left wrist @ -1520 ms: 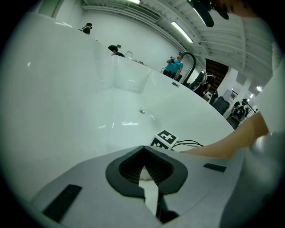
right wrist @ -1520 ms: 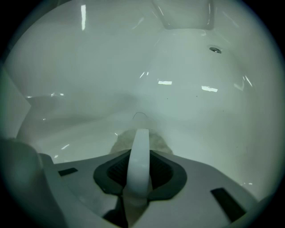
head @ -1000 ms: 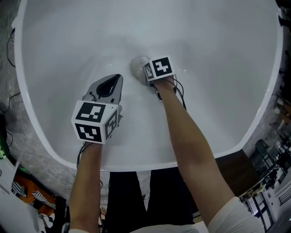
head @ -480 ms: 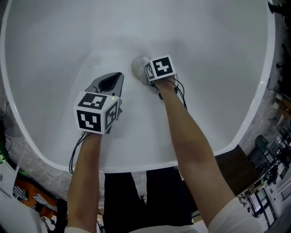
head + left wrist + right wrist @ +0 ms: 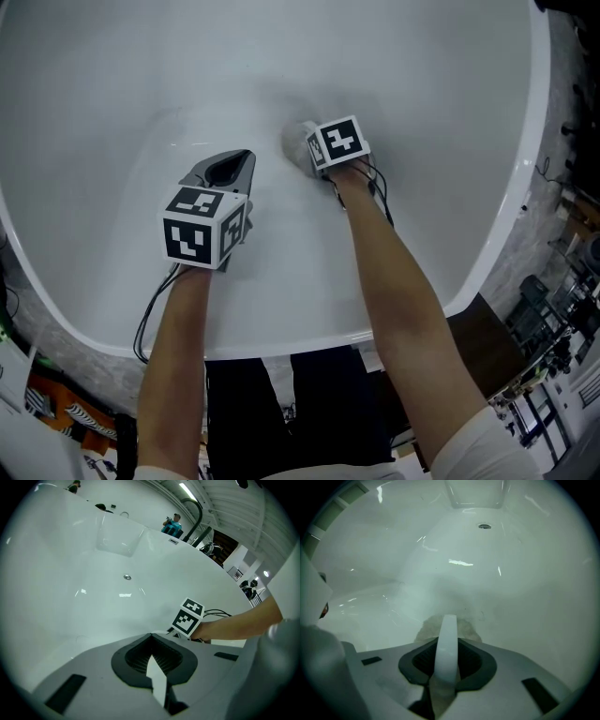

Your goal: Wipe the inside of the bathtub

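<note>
White acrylic all round me: the bathtub [image 5: 412,66] curves under both my claws, and the job is under way on its inner slope. My right claw [image 5: 307,150] is clamped shut on a pale crumpled cloth [image 5: 466,629], which bulges out on either side of the jaws and is pressed flat against the tub wall, well short of the drain [image 5: 484,526] further up. Over the last second this claw and its cloth have slid only a little to my right across the slope, away from my left claw [image 5: 226,169]. I take that as a short wiping stroke, so only a small patch has been covered and most of the inside is still to do. My left claw has hardly moved: its jaws are together with nothing between them, and it hangs idle just above the tub floor.
</note>
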Action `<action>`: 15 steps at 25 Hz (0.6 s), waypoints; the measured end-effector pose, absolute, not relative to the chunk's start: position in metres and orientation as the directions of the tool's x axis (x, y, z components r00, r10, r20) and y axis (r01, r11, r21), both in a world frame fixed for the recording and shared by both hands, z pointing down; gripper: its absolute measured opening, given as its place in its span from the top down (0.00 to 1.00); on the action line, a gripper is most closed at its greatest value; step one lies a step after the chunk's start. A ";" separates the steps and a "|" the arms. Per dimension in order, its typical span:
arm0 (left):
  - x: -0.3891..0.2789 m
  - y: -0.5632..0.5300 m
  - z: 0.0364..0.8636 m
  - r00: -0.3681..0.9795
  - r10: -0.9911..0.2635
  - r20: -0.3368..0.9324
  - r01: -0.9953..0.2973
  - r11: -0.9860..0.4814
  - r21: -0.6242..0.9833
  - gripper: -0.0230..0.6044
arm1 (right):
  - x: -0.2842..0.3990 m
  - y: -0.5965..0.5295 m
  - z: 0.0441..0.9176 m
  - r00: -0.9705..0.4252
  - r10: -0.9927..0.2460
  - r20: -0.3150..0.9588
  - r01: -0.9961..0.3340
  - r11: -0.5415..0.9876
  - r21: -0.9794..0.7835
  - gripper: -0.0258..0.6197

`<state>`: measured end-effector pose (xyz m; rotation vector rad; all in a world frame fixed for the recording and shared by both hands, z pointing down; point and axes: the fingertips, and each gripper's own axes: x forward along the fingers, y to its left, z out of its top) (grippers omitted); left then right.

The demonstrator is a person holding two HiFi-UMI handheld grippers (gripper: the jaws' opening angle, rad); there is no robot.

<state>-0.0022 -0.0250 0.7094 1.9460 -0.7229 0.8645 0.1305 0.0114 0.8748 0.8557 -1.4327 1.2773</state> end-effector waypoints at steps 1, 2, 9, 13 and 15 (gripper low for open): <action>0.002 -0.025 0.709 0.593 -0.151 0.791 -0.750 -0.461 0.474 0.96 | 0.134 0.012 0.874 -0.248 0.113 0.962 -0.943 0.201 -0.267 0.81; 0.005 -0.025 0.707 0.594 -0.149 0.791 -0.749 -0.463 0.475 0.96 | 0.138 0.014 0.873 -0.240 0.120 0.963 -0.942 0.210 -0.261 0.81; 0.020 -0.023 0.706 0.587 -0.147 0.796 -0.752 -0.464 0.468 0.96 | 0.162 0.021 0.870 -0.155 0.173 0.973 -0.933 0.299 -0.202 0.81; 0.022 -0.018 0.704 0.581 -0.146 0.801 -0.756 -0.462 0.464 0.96 | 0.166 0.026 0.864 -0.156 0.182 0.971 -0.932 0.299 -0.206 0.81; 0.024 -0.019 0.699 0.584 -0.147 0.799 -0.753 -0.467 0.464 0.96 | 0.167 0.025 0.859 -0.162 0.185 0.969 -0.930 0.301 -0.213 0.81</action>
